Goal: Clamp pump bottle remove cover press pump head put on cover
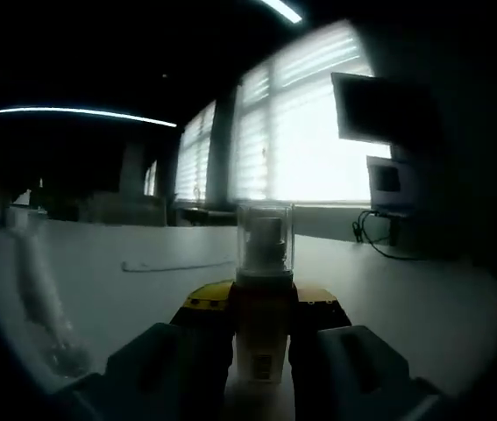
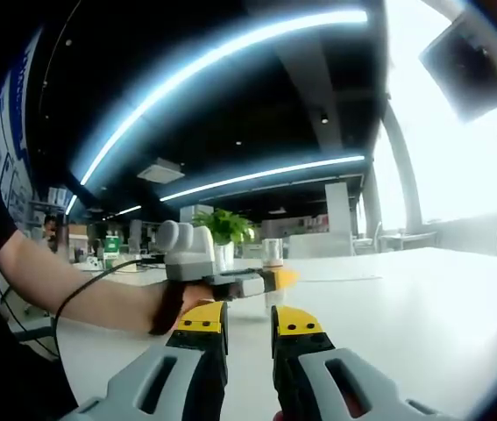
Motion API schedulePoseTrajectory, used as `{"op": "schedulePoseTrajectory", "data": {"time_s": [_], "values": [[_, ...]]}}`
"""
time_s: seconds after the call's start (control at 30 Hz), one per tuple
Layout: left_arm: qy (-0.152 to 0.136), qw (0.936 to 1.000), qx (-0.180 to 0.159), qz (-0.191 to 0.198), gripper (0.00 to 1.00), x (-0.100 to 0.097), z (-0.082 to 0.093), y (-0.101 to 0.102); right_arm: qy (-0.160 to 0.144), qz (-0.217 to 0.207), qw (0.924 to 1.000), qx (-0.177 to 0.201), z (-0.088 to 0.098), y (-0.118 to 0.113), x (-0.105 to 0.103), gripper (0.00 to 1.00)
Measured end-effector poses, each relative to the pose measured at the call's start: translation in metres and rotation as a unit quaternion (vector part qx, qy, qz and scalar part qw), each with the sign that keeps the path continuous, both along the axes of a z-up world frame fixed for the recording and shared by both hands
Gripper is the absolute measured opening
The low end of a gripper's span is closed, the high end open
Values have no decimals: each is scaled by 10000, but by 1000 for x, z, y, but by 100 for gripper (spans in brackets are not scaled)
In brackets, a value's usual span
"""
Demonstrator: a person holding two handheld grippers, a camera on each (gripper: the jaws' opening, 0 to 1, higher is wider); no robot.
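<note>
- left gripper (image 1: 261, 351) has its jaws closed on the bottle (image 1: 262, 338), pinching the body low so the top stays free, which looks like the whole point of the clamp step
- cover (image 1: 265, 239) is still on: a clear, smooth plastic cylinder, with the pump head (image 1: 266, 239) showing through it (backlit by the windows (image 1: 305, 132), so colours are hard to call)
- bottle stands upright on the white table (image 1: 406, 298), which looks flat and matte
- right gripper (image 2: 248, 338) hangs short of the bottle (image 2: 272, 254), yellow-tipped jaws a narrow gap apart, holding nothing
- from that side the left gripper (image 2: 270, 281) reaches in with a hand (image 2: 191, 303) behind it
- right jaws seem lined up to take the cover next
</note>
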State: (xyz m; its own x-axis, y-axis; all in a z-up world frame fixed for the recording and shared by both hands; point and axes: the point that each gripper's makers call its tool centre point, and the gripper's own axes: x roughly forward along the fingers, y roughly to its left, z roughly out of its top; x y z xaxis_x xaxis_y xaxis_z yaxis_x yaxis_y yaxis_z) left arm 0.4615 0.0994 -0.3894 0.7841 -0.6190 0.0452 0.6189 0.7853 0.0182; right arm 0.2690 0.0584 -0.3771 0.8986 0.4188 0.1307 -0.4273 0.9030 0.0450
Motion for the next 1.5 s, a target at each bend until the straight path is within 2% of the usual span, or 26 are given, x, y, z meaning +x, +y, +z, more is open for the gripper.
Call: {"op": "schedulePoseTrajectory", "data": {"time_s": [0.1, 0.4, 0.6, 0.93, 1.17, 1.27, 1.4, 1.5], "values": [[-47, 9999, 87, 17, 14, -3, -2, -3, 4, 0, 10000, -19, -1, 0, 1, 14], [-15, 10000, 34, -20, 14, -5, -2, -3, 0, -13, 10000, -87, -1, 2, 0, 14], [11, 9998, -19, -198, 14, -8, -1, -6, -28, -25, 10000, 5, 1, -1, -1, 15], [48, 9997, -117, -215, 20, -6, 0, -4, -38, -50, 10000, 14, 1, -2, -1, 16], [12, 9996, -39, -283, 23, -9, 0, -4, -26, -47, 10000, 13, 1, -2, -1, 16], [22, 9996, 66, -257, 23, -10, -2, -1, -31, -57, 10000, 11, 1, -3, 0, 16], [107, 9995, -104, -276, 23, -15, 0, 5, -16, -57, 10000, 20, 1, -4, 1, 16], [104, 9994, -71, -326, 23, -21, 0, 8, -24, -56, 10000, -3, 1, -3, 0, 16]]}}
